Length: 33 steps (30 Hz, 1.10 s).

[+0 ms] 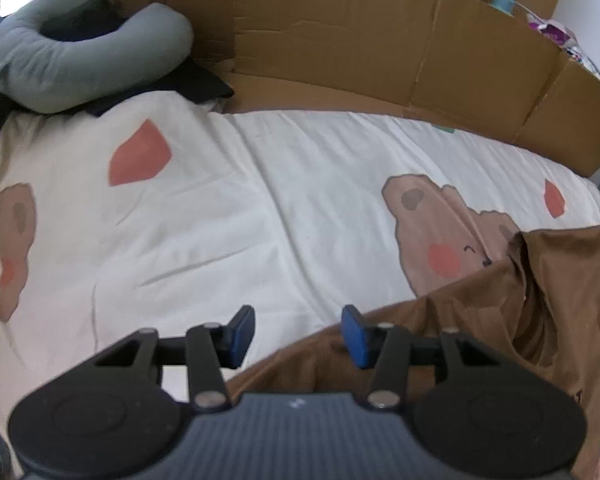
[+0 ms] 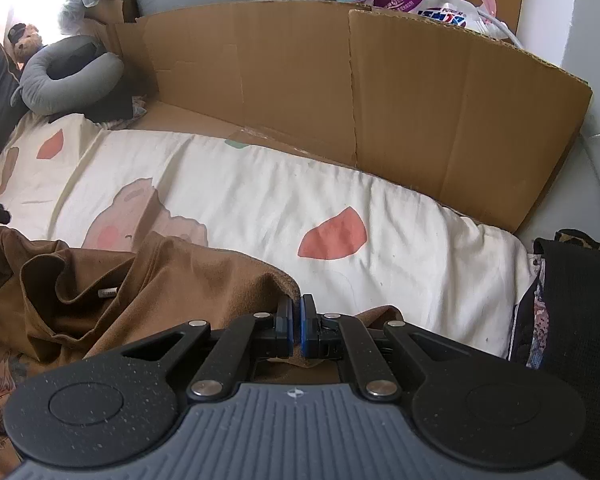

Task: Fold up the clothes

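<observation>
Right now the brown garment (image 2: pixel 152 280) lies rumpled on the bed, spread over a white bedcover (image 1: pixel 228 216) printed with bears and coral shapes. In the right wrist view the right gripper (image 2: pixel 296 322) is clenched on a fold of that garment: its blue pads (image 2: pixel 309 328) are pressed together with a thin edge of brown cloth pinched between them, and the fabric rises in a ridge from the grip toward the heap at the left. A small white label shows among the creases of the heap.

In the left wrist view the left gripper (image 1: pixel 298 338) is released, its two blue-faced fingers (image 1: pixel 356 340) standing apart with nothing between them. It hangs above the near edge of the garment (image 1: pixel 500 320); the right-hand finger is over brown cloth, the left-hand one over bare bedcover. Whether either finger touches the fabric cannot be told.

Behind the bed stands a wall of flattened cardboard (image 2: pixel 380 92). At the far left end of the bed a grey U-shaped pillow (image 1: pixel 72 60) rests on dark folded cloth. Near the right edge of the right wrist view a black fabric item (image 2: pixel 580 308) lies beside the bedcover.
</observation>
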Tool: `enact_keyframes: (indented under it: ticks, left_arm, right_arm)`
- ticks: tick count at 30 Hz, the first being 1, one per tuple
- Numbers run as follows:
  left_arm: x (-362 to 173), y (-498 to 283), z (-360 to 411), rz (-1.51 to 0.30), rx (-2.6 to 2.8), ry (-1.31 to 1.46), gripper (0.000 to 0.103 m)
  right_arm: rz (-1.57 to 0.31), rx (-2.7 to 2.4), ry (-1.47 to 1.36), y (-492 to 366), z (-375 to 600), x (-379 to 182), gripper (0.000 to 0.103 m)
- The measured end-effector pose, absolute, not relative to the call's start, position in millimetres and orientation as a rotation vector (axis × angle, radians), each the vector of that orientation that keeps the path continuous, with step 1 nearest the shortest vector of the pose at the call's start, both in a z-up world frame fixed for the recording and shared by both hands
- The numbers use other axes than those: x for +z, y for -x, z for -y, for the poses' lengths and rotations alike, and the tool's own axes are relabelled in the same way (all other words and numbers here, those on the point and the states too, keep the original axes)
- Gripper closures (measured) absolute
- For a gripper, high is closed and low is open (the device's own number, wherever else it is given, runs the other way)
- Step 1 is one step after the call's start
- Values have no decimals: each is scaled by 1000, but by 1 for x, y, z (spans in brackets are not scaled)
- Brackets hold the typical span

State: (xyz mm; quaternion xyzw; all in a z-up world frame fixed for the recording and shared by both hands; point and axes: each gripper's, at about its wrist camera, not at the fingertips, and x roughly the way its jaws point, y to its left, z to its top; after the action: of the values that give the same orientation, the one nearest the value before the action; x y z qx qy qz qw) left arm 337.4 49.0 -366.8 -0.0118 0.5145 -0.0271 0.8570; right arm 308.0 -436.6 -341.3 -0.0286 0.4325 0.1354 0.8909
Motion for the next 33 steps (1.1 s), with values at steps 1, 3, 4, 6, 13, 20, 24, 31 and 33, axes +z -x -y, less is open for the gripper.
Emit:
enact_keyframes:
  ticks: [1, 3, 4, 6, 13, 20, 24, 31, 33]
  left_arm:
    - [-369, -340, -48, -1085, -69, 20, 54]
    - [-373, -344, -46, -1099, -89, 8, 57]
    - [-377, -344, -45, -1109, -101, -1, 62]
    - [-383, -344, -45, -1132, -113, -9, 72]
    - [-391, -332, -53, -1142, -165, 10, 75]
    - [-388, -325, -47, -1156, -276, -112, 72]
    - [-393, -325, -43, -1178, -310, -171, 72]
    - [-394, -331, -35, -1170, -298, -291, 67]
    - [-389, -332, -36, -1172, -321, -281, 67]
  right_arm:
    - [-898, 283, 61, -308, 436, -341, 102]
    - [-893, 283, 62, -308, 436, -341, 102]
    - [-893, 282, 62, -308, 436, -341, 102]
    - [-894, 282, 61, -308, 436, -342, 102]
    - [-897, 278, 63, -307, 437, -343, 102]
    - [-899, 277, 70, -307, 437, -345, 102]
    - [-900, 276, 79, -306, 436, -346, 102]
    - [-904, 277, 96, -306, 434, -348, 102]
    - [-903, 279, 102, -306, 433, -348, 102]
